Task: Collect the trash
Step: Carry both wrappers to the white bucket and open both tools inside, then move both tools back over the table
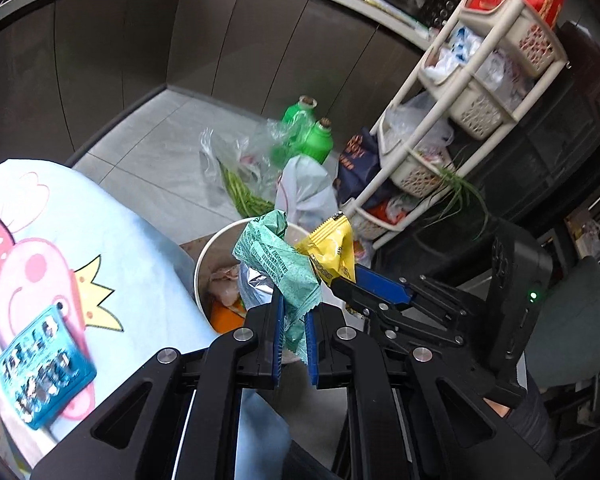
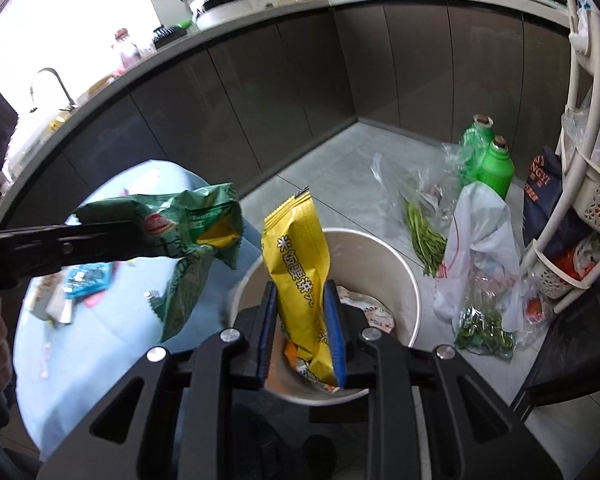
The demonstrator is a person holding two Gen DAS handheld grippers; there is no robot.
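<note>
Both jaws are clamped on wrappers. The left gripper [image 1: 296,344] pinches a crumpled green wrapper [image 1: 278,264] between its blue pads, nearly closed on the thin film, and the right gripper [image 2: 302,336] grips a yellow snack wrapper [image 2: 298,264] that stands upright between its fingers. Both wrappers hang over the round white trash bucket [image 2: 410,292], which sits on the grey tile floor just right of a table draped in a pale blue cartoon cloth [image 1: 112,240]. Inside the bucket lie more wrappers: something orange, a silvery foil piece and a pale crumpled scrap; the grippers cover much of its contents, so the rest is hard to make out.

On the cloth, at the near left, lies a teal blister pack [image 1: 46,364], blurred, with a few other small packets beside it too smeared to name. Far right of the bucket, on the floor, are two green bottles [image 2: 496,164], a clear bag with green stalks [image 2: 424,232] and a white plastic bag [image 2: 478,240]. A cream tiered basket rack [image 1: 472,92] at the right holds plastic bags, its top tier a red package cut off by the frame edge.
</note>
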